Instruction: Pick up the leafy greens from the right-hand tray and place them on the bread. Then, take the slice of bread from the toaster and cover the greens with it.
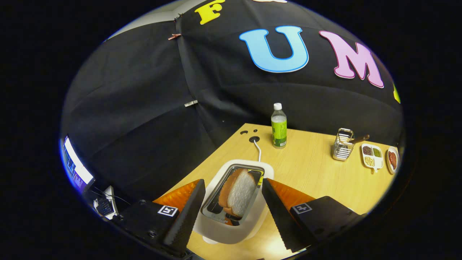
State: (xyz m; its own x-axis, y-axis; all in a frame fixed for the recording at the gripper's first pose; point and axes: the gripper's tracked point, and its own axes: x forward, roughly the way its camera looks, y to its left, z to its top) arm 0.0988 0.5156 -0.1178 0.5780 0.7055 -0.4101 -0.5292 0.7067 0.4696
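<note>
Gripper (231, 213) fingers are hanging spread wide above the toaster (234, 202), holding nothing, one finger standing to each side of the slot. Between them, the slice of bread (236, 193) is sitting upright in the slot, leaning slightly, its crust edge and white face both showing. Judging by this, the step in hand is taking the slice out.

To do it well, the fingers should be coming down with one on each broad face of the slice, closing gently near its top so the soft crumb is not crushing, then lifting straight up along the slot so the crust is not catching on the metal rim.

Beyond the toaster, its white cord (257, 150) is running to a hole in the table (310, 169). Farther back, a green-labelled bottle (279, 126) is standing, and well off to the right are a wire holder (343, 145), a divided dish (372, 155) of small foods and a small plate (392, 159).
</note>
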